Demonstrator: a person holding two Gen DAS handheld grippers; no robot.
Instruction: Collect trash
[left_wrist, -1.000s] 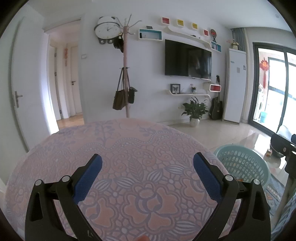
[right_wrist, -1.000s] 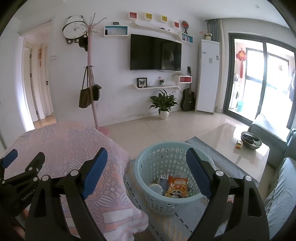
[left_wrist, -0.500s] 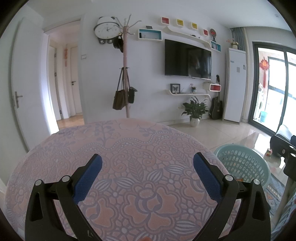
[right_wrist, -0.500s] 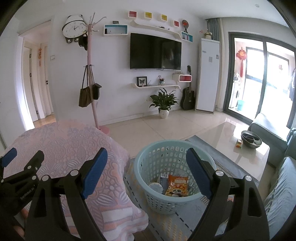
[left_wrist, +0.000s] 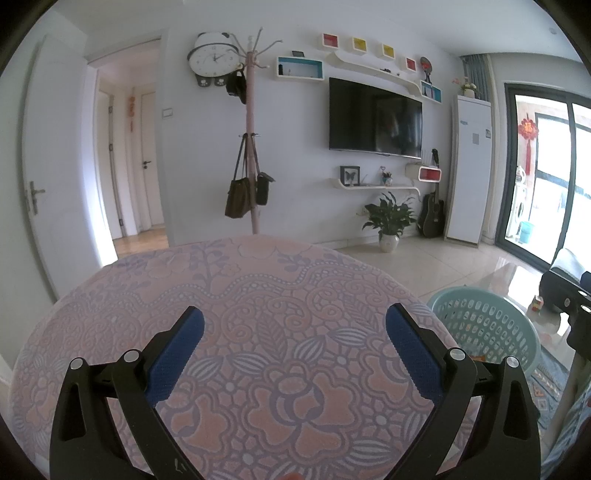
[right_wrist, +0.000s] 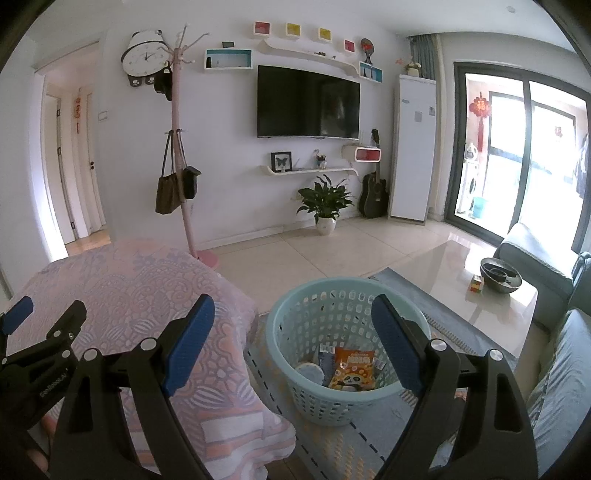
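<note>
A light blue plastic basket (right_wrist: 295, 314) stands on the rug right of the table; it also shows in the left wrist view (left_wrist: 491, 325). Inside lie an orange panda snack packet (right_wrist: 352, 371), a white round lid (right_wrist: 312, 371) and a bluish carton (right_wrist: 327, 360). My right gripper (right_wrist: 291, 317) is open and empty, held above the basket's near side. My left gripper (left_wrist: 294, 326) is open and empty over the pink floral tablecloth (left_wrist: 258, 295), and its fingers (right_wrist: 16, 317) show at the left of the right wrist view.
The round table with the pink cloth (right_wrist: 129, 288) is left of the basket. A glass coffee table (right_wrist: 480, 295) with a dark bowl (right_wrist: 500, 275) and a grey sofa (right_wrist: 561, 354) lie to the right. A coat stand (right_wrist: 181, 155) and potted plant (right_wrist: 325, 206) stand by the far wall.
Both grippers stay open and empty. The views have shifted only slightly; the right gripper has drifted a little over the basket.
</note>
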